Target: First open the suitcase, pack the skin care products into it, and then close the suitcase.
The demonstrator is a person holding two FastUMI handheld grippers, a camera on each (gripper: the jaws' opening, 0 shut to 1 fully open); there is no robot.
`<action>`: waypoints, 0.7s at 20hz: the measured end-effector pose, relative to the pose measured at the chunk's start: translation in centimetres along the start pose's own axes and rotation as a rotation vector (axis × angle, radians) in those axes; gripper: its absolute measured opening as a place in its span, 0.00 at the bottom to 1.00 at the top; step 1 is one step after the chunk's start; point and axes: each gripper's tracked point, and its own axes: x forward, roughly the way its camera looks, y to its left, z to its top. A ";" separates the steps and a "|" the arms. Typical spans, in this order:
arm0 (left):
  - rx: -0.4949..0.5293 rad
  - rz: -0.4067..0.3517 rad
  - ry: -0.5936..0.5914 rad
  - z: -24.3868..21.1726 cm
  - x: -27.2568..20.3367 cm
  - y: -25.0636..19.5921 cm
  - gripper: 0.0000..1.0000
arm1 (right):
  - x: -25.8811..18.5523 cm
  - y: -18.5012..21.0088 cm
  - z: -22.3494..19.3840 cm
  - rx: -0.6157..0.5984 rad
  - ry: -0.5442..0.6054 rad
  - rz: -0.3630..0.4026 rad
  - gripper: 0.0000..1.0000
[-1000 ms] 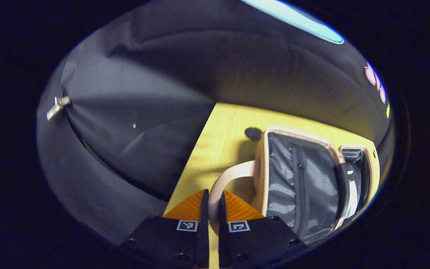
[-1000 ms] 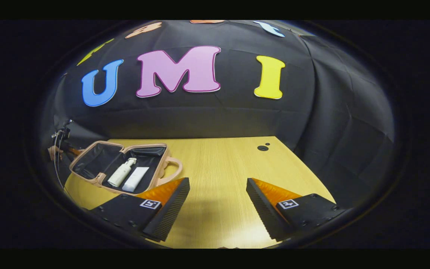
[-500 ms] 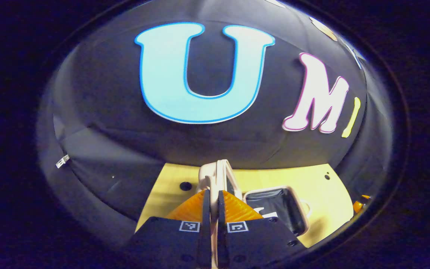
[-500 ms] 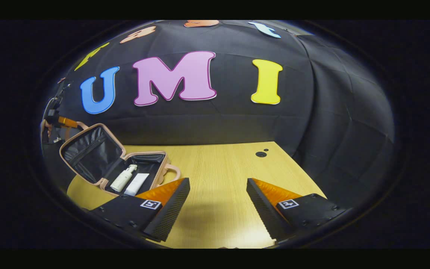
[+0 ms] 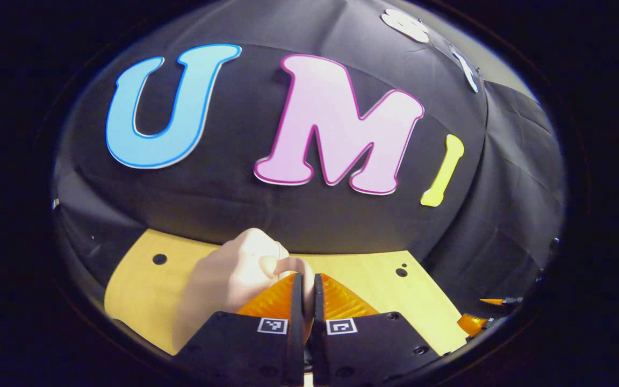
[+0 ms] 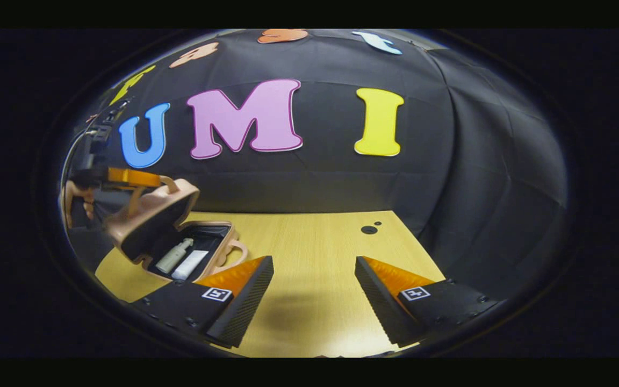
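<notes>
Both grippers, left gripper [image 5: 304, 287] and right gripper [image 6: 314, 269], show ridged wedge fingers on black screw-studded mounts bearing small square tags.

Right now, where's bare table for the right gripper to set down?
Bare table runs from the suitcase to the right edge, past two holes. Crowded at left: left gripper holds the half-closed lid.

Pink suitcase [image 6: 153, 212] with black lining, white bottles [image 6: 174, 256], on yellow wood-grain table [image 6: 309, 242].
</notes>
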 end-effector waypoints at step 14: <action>0.054 0.079 -0.057 -5.5 0.2 -3.6 0.81 | -0.7 -3.7 2.5 0.047 -0.052 -0.022 0.98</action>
